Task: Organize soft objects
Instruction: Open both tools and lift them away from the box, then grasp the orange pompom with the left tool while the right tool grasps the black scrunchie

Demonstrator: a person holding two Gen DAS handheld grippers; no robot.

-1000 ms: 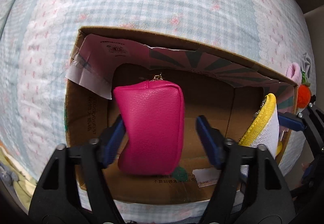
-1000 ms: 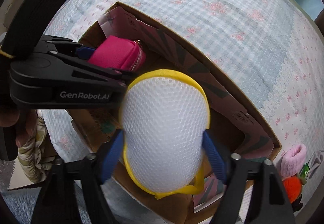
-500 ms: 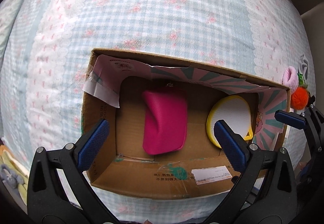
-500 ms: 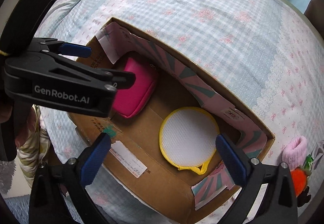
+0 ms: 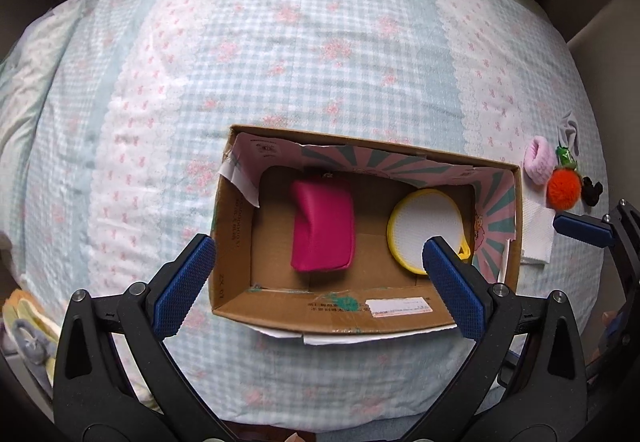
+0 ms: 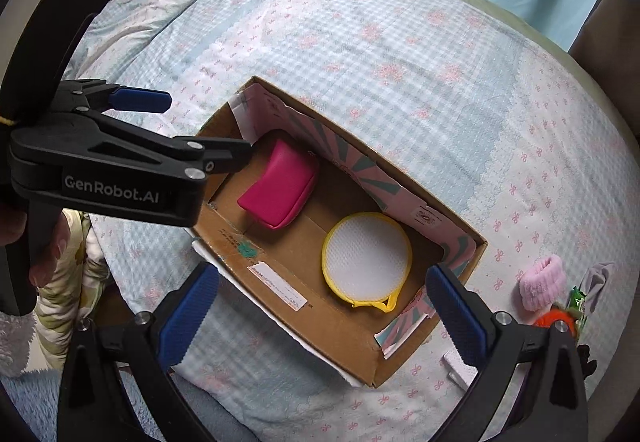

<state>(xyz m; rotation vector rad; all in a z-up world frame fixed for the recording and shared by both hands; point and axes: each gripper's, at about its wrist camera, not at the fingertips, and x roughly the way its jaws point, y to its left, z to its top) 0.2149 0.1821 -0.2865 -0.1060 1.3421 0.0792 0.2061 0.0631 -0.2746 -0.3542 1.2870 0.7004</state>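
The left claw (image 5: 318, 264) hangs above the near wall of the cardboard box (image 5: 332, 318) with its fingers spread wide and nothing between them, and the right claw (image 6: 320, 308) is likewise apart and empty over the box's near right corner. Two soft things already lie inside the box, which sits on the bed (image 5: 280, 42): a pink pouch (image 5: 323, 224) in the left half and a round white mesh pouch with a yellow rim (image 5: 426, 230) in the right half, apart from each other with bare cardboard between. The pink pouch lies flat, its long axis running from the near wall toward the far wall, its zipper end pointing at the far wall. The mesh pouch is a disc lying flat, so it has no long axis to speak of; a yellow loop sticks out toward the near right corner. What appears left is the small cluster on the bed just right of the box: a pink scrunchie (image 5: 540, 160), an orange pom-pom (image 5: 564, 188) touching it, and a small black item (image 5: 591, 188) and grey fabric piece (image 5: 570, 128) beside them. By that count the job looks roughly half done.
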